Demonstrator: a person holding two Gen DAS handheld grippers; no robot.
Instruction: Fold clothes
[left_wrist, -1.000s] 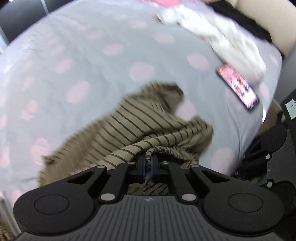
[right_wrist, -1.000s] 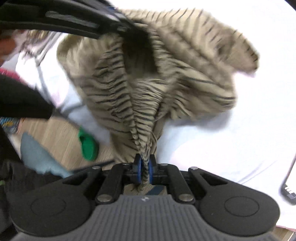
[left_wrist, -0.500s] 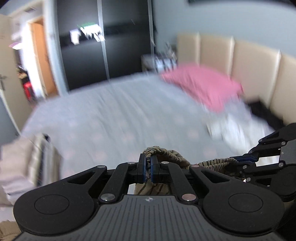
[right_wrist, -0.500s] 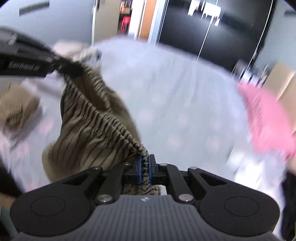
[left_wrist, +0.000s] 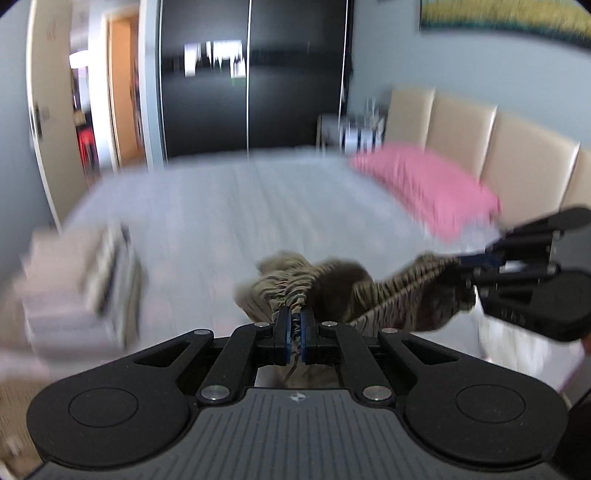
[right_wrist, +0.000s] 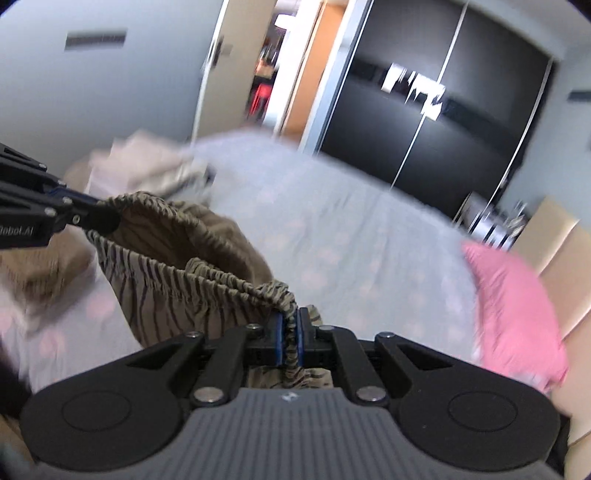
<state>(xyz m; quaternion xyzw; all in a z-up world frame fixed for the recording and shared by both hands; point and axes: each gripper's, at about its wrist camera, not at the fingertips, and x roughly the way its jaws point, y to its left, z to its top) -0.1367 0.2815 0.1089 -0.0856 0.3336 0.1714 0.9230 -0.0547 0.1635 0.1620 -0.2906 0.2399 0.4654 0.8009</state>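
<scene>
**Striped garment held up between both tools**

Your left tool (left_wrist: 294, 332) is pinched tight on the gathered elastic edge of the tan, dark-striped fabric garment (right_wrist: 177, 295); your right tool (right_wrist: 290, 341) is clamped just as narrowly on the same edge further along; the garment hangs between them above the pale grey bed with faint pink dots (left_wrist: 229, 206); a pink pillow (left_wrist: 424, 188) lies by the beige padded headboard (left_wrist: 491, 147); a blurred stack of folded pale clothes (left_wrist: 77, 284) sits on the bed's left side.
</scene>
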